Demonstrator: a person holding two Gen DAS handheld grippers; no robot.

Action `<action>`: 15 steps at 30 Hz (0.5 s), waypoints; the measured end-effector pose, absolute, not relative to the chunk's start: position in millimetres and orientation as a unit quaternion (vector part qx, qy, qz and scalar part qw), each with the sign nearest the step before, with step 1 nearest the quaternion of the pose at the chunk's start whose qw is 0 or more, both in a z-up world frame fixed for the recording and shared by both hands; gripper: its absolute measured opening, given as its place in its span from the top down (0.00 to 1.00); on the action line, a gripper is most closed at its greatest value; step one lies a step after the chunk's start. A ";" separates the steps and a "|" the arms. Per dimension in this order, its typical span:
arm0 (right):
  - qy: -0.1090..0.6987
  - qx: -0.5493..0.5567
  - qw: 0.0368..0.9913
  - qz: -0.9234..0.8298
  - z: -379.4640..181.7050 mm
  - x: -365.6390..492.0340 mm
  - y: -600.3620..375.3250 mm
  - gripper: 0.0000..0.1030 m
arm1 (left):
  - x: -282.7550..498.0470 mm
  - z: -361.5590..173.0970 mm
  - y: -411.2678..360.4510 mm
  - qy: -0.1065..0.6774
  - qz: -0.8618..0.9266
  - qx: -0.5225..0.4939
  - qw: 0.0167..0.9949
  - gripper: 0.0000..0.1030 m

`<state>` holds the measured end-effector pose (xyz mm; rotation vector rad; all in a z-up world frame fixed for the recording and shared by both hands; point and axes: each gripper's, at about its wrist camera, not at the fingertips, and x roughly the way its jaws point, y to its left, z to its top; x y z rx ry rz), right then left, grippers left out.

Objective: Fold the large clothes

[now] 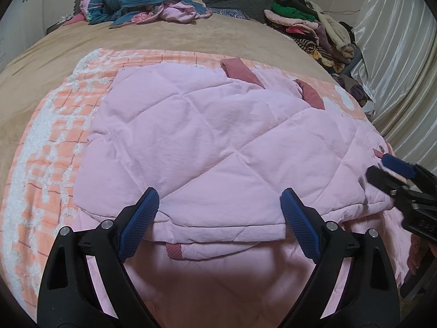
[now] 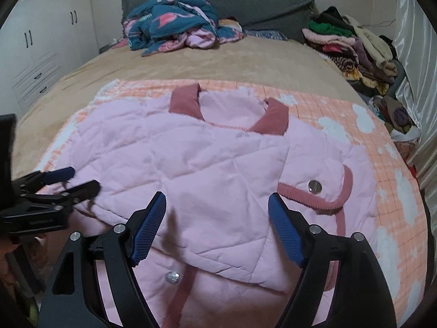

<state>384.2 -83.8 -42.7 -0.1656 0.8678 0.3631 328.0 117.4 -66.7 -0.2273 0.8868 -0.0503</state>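
A pink quilted jacket [image 1: 207,147] with a dark rose collar [image 2: 269,120] and silver snap buttons [image 2: 314,185] lies partly folded on an orange checked blanket [image 1: 54,125] on the bed; it also shows in the right wrist view [image 2: 218,169]. My left gripper [image 1: 220,199] is open and empty just above the jacket's near folded edge. My right gripper [image 2: 217,205] is open and empty above the jacket's near right part. Each gripper shows in the other's view: the right gripper [image 1: 382,168] at the jacket's right edge, the left gripper [image 2: 82,179] at its left edge.
A crumpled teal and pink quilt [image 2: 174,27] and a grey pillow [image 2: 259,2] lie at the bed's head. A pile of clothes [image 2: 355,43] sits at the far right by a shiny curtain [image 1: 404,54]. White cabinets [image 2: 38,49] stand at the left. The tan bedsheet [image 2: 207,65] lies beyond the blanket.
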 end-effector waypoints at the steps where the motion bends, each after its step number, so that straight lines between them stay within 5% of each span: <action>1: 0.426 -0.078 0.884 0.174 -48.7 387.5 -85.1 0.24 | 328.1 -66.3 117.2 0.428 -0.024 -0.110 0.897 0.18; 3: 0.445 -0.065 0.877 0.168 -63.7 396.2 -89.8 0.15 | 328.3 -66.5 116.7 0.429 -0.024 -0.108 0.897 0.18; 15: 0.453 -0.032 0.876 0.161 -84.8 404.8 -97.8 0.10 | 329.6 -64.3 116.8 0.431 -0.020 -0.097 0.897 0.18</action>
